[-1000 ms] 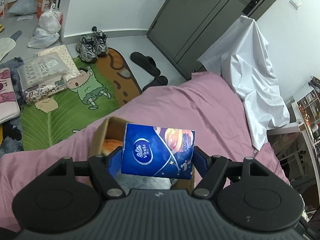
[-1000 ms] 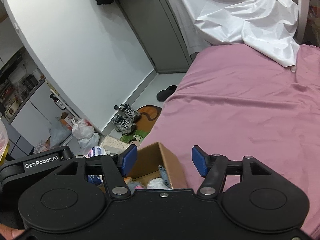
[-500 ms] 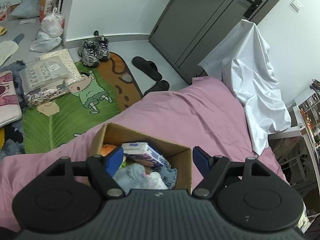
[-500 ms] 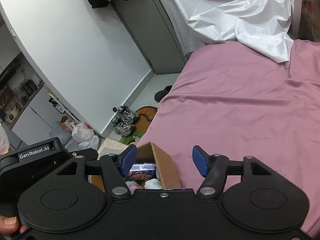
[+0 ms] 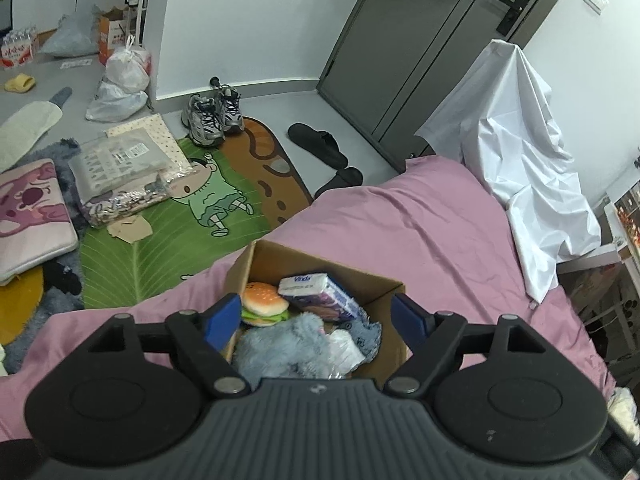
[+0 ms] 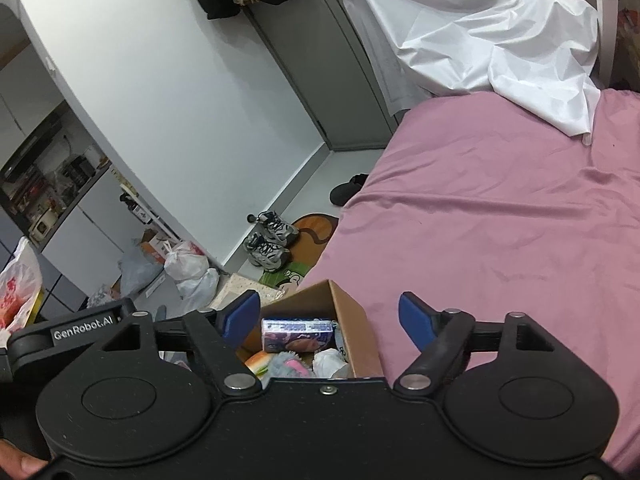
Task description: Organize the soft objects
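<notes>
pink bed sheet [image 5: 420, 240], smooth with soft creases, beneath open cardboard box [image 5: 320, 264]. inside box: blue-and-white tissue pack [image 5: 316, 294] lying flat, plush hamburger [image 5: 264, 304] just beside, fluffy grey-blue plush [image 5: 284, 344] in front; lower contents cut off by gripper body. left gripper [image 5: 316, 316] spread wide, empty, above box. right gripper [image 6: 332, 316] likewise apart, empty. white draped sheet [image 5: 520, 152] behind.

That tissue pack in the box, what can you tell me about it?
The tissue pack is a soft plastic-wrapped block, blue-purple with a white end panel printed "Vinda". It lies on its side in the open cardboard box, resting on the other soft things, beside the burger toy and above the grey plush. Neither gripper touches it.
</notes>
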Available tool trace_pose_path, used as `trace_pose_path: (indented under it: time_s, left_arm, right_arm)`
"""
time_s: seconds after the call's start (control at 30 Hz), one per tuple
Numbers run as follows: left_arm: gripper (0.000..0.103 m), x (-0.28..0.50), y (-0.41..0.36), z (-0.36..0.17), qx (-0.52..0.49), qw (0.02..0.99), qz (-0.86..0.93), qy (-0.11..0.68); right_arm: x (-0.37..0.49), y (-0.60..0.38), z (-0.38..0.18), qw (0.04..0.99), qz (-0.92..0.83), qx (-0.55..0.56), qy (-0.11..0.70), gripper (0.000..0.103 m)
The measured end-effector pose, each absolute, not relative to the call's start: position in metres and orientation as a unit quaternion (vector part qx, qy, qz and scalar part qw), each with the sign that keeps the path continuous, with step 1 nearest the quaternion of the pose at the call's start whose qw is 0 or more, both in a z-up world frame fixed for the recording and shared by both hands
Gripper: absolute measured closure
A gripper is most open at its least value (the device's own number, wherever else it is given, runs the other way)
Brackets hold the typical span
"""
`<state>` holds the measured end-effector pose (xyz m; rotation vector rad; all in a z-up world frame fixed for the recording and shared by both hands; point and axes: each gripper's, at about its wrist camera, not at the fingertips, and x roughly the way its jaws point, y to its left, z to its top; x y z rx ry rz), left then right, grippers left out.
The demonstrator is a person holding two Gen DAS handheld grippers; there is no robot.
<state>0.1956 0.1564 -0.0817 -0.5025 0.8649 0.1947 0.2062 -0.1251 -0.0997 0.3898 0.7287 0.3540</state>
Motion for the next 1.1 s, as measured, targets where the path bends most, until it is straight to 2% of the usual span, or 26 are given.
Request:
trace_pose_path:
  time_s: [0.2,0.3,0.53,0.6,0.73,0.87,1.1]
  left_arm:
    - [0.014,0.179,0.153,-0.075,-0.218,0.875,0.095,0.422]
    - [0.014,0.17,0.151,-0.072,-0.205,0.875,0.095,0.428]
    - [0.008,0.147,0.15,-0.064,-0.194,0.865,0.093,0.453]
    - [0.008,0.14,0.148,-0.062,-0.189,0.865,0.089,0.457]
    - [0.007,0.127,0.146,-0.056,-0.18,0.865,0.078,0.461]
    - [0.001,0.117,0.143,-0.048,-0.167,0.869,0.07,0.46]
    - [0.001,0.097,0.142,-0.036,-0.156,0.875,0.061,0.454]
  right_arm:
    - [0.195,-0.128,-0.088,0.9,0.183,0.172,0.357,0.021]
    - [0.189,-0.129,-0.084,0.899,0.188,0.164,0.36,0.013]
    - [0.172,-0.131,-0.068,0.887,0.218,0.159,0.375,0.007]
    - [0.166,-0.132,-0.063,0.888,0.221,0.151,0.375,0.0]
    - [0.157,-0.132,-0.052,0.886,0.233,0.139,0.376,0.0]
    - [0.147,-0.134,-0.043,0.89,0.236,0.123,0.37,0.0]
    - [0.133,-0.141,-0.033,0.887,0.242,0.108,0.379,0.0]
